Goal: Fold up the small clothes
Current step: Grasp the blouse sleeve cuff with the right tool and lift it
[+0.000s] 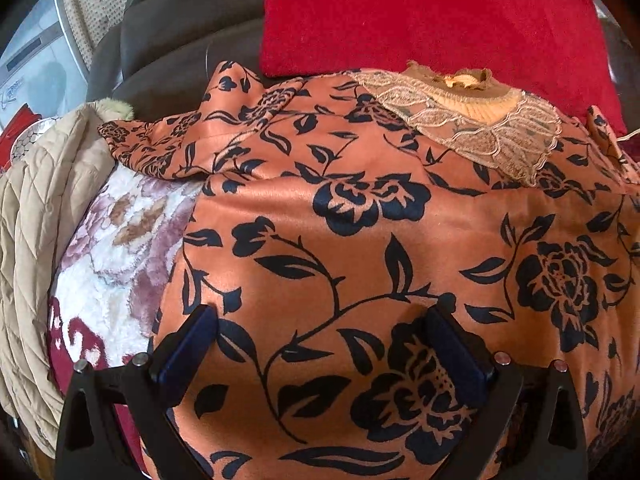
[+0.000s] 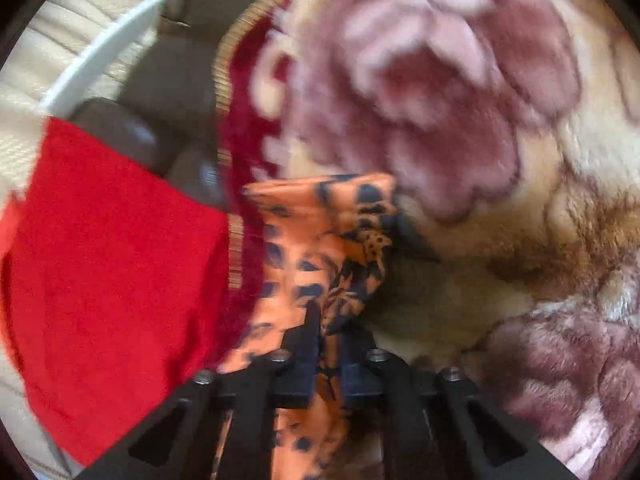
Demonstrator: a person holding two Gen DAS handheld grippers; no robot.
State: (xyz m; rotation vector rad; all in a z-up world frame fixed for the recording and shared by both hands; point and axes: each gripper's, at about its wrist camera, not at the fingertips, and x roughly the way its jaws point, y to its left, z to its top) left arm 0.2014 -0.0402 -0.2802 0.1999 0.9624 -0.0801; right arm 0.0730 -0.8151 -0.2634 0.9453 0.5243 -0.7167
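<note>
Sleeve (image 2: 316, 248) sits clamped in right gripper (image 2: 326, 344); left gripper (image 1: 320, 344) gapes over dress (image 1: 360, 220). Slick cloth could slip loose.

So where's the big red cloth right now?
In the left wrist view the red cloth lies at the top, just behind the orange flowered top and its lace collar. In the right wrist view it fills the left side, beside the fluffy flowered blanket.
</note>
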